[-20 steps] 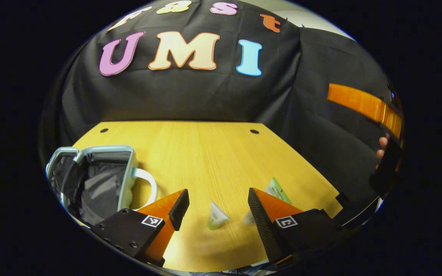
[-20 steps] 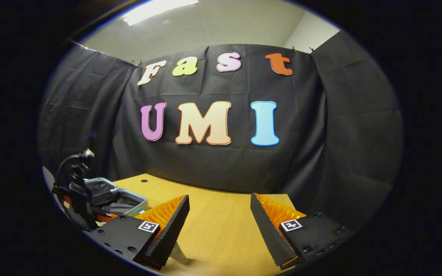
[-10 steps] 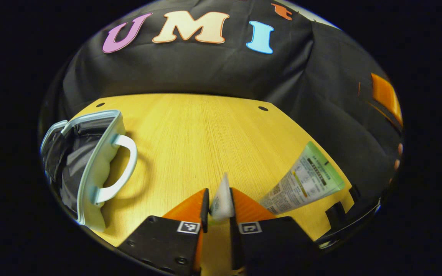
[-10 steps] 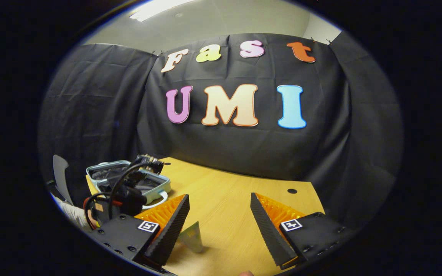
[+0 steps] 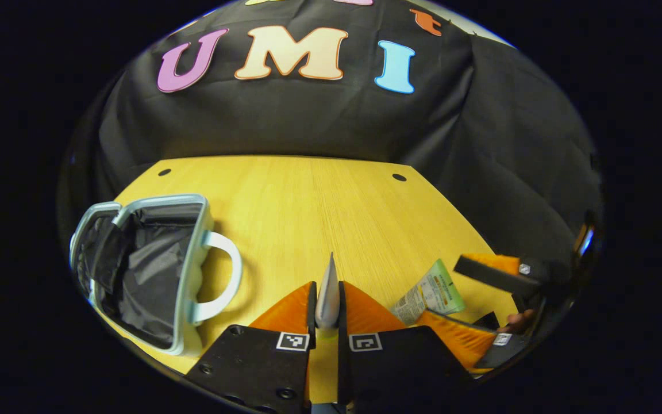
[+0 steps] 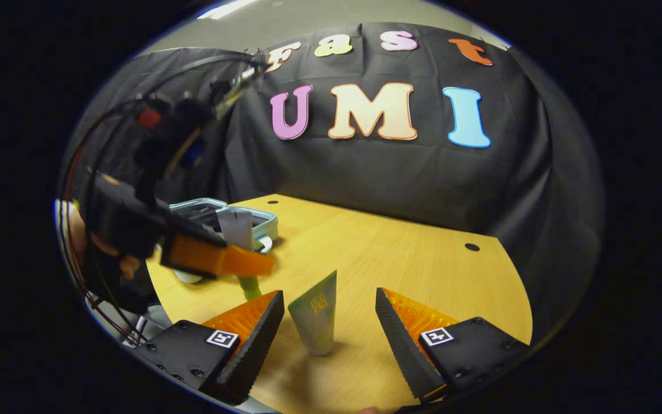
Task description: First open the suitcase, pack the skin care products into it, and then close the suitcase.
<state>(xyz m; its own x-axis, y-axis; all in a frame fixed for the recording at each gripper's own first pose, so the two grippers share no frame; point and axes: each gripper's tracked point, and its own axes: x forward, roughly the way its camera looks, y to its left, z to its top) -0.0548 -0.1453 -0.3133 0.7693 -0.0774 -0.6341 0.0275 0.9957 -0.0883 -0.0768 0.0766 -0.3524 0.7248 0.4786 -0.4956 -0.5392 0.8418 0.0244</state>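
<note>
On the table's left side: the suitcase (image 5: 153, 270) is lying open, its dark lining showing and its handle pointing toward the table's middle.
Left gripper (image 5: 325, 302): you are clamping both fingers on a small white tube (image 5: 327, 290), which is standing up between them near the table's front edge.
Right gripper (image 6: 326, 322): your fingers are standing apart, with a green-capped tube (image 6: 315, 316) upright on the table between them, touching neither.
Same tube from the left gripper view: it is sitting near the table's front right corner.
Step in hand: packing appears to be under way, with the case already open.
Next move: you will likely be carrying the small tube left over the suitcase rim and releasing it inside, while closing the right fingers on the other tube.
</note>
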